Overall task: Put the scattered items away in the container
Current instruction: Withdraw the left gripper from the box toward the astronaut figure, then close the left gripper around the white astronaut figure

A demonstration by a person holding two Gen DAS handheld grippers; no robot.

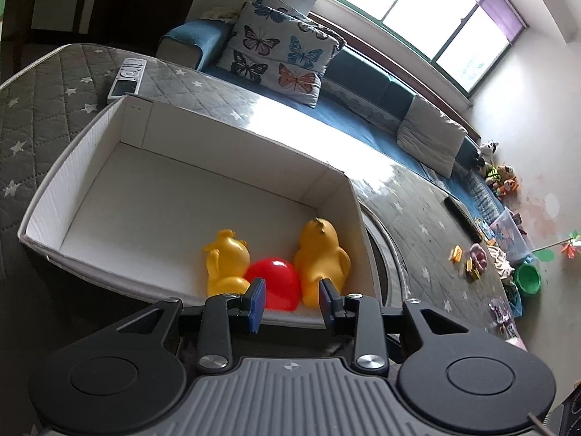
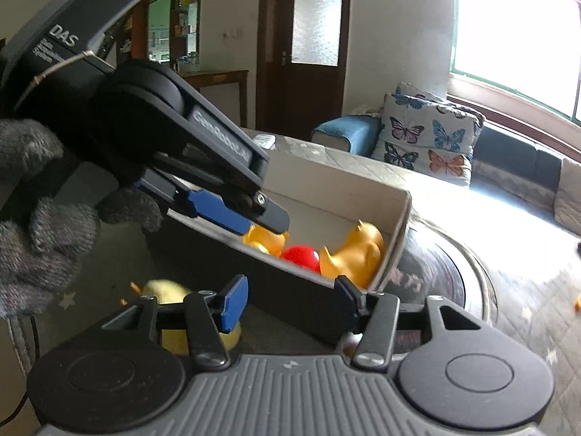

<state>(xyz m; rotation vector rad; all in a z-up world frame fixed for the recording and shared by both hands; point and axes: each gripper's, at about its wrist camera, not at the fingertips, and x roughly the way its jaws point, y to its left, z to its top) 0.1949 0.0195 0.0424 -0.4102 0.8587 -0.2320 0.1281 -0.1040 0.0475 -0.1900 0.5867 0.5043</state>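
Note:
A white cardboard box (image 1: 90, 138) lies on the grey star-quilted mat. Inside, near its right end, lie two yellow toy ducks (image 1: 227, 259) (image 1: 323, 254) with a red ball (image 1: 276, 283) between them. My left gripper (image 1: 292, 299) is open and empty, just above the box's near wall, in front of the ball. In the right wrist view the same box (image 2: 397, 229), ducks (image 2: 357, 252) and ball (image 2: 301, 256) show. My right gripper (image 2: 290, 299) is open and empty outside the near wall. A yellow duck (image 2: 165, 290) lies on the mat below its left finger. The left gripper (image 2: 232, 214) hangs over the box.
A remote control (image 1: 127, 78) lies on the mat beyond the box. A blue sofa with a butterfly cushion (image 1: 276, 58) stands behind. Small toys (image 1: 472, 258), a green bowl (image 1: 528, 278) and plush animals (image 1: 501, 178) lie far right. A round dark table edge (image 2: 454, 272) sits beside the box.

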